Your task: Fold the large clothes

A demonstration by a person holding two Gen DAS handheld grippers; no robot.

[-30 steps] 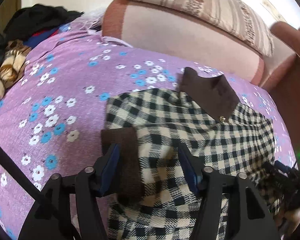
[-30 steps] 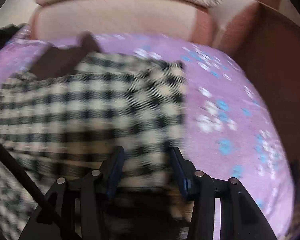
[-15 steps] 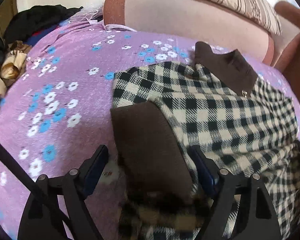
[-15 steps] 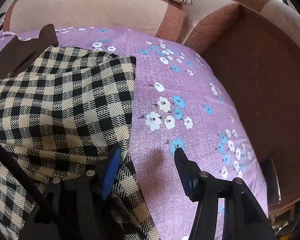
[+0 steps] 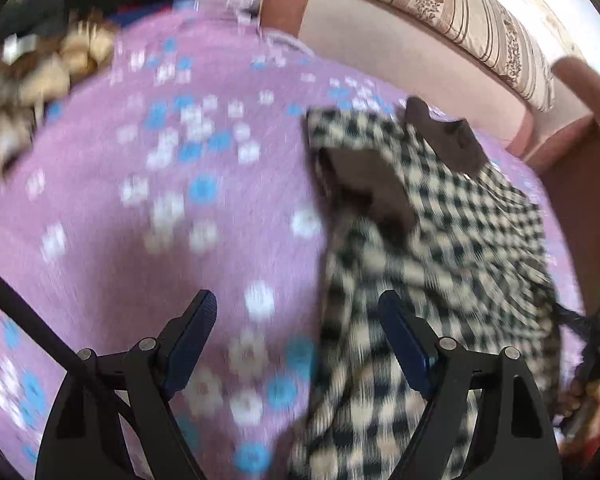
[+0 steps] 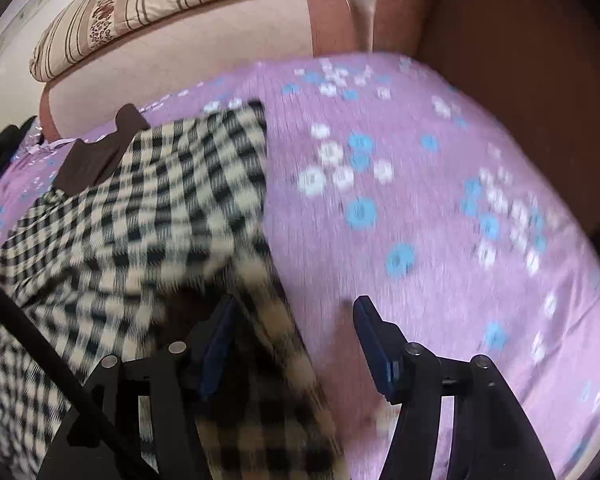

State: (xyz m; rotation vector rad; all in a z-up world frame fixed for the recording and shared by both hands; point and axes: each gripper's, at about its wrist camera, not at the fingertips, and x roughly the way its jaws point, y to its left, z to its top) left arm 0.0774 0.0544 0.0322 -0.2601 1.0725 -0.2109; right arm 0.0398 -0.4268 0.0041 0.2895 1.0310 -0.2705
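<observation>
A black-and-cream checked garment with a brown collar and brown cuff lies on the purple flowered bedspread, its sleeves folded in over the body. My left gripper is open and empty, over the bedspread at the garment's left edge. In the right wrist view the garment lies at the left, collar at the far end. My right gripper is open and empty, at the garment's right edge, over cloth and bedspread.
A sofa backrest with a striped cushion runs along the far side. A heap of other clothes lies at the far left. A brown armrest bounds the right side. The other gripper and hand show at the left wrist view's right edge.
Both grippers opened and let go of the garment's sleeves, now lying folded in. Each gripper has pulled back and outward: left gripper to the left, right gripper to the right.
</observation>
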